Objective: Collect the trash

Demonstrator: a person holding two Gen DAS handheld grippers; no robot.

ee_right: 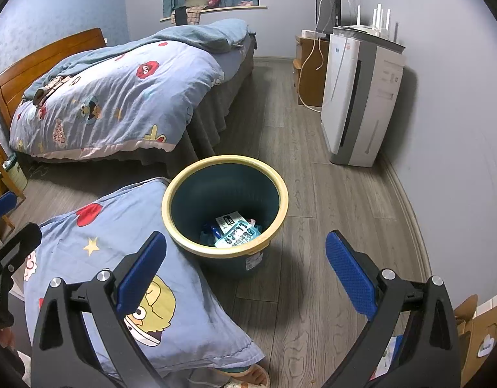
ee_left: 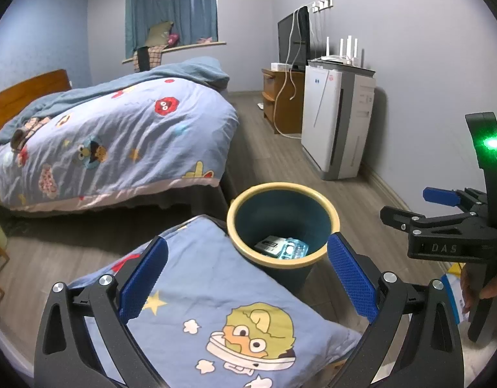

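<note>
Trash (ee_right: 233,231) (ee_left: 282,248) lying at the bottom of the blue, yellow-rimmed bin (ee_right: 282,190) (ee_left: 330,207), just ahead of both tools on the wooden floor (ee_right: 329,194). Left tool (ee_left: 248,278) and right tool (ee_right: 246,273) both spread wide, gripping nothing. Cartoon-print pillow (ee_right: 119,226) (ee_left: 216,291) touching the bin, under each tool's left finger; bed (ee_right: 119,97) farther ahead-left.

Left gripper (ee_left: 248,278), right gripper (ee_right: 245,271) – both spread wide, empty
</note>
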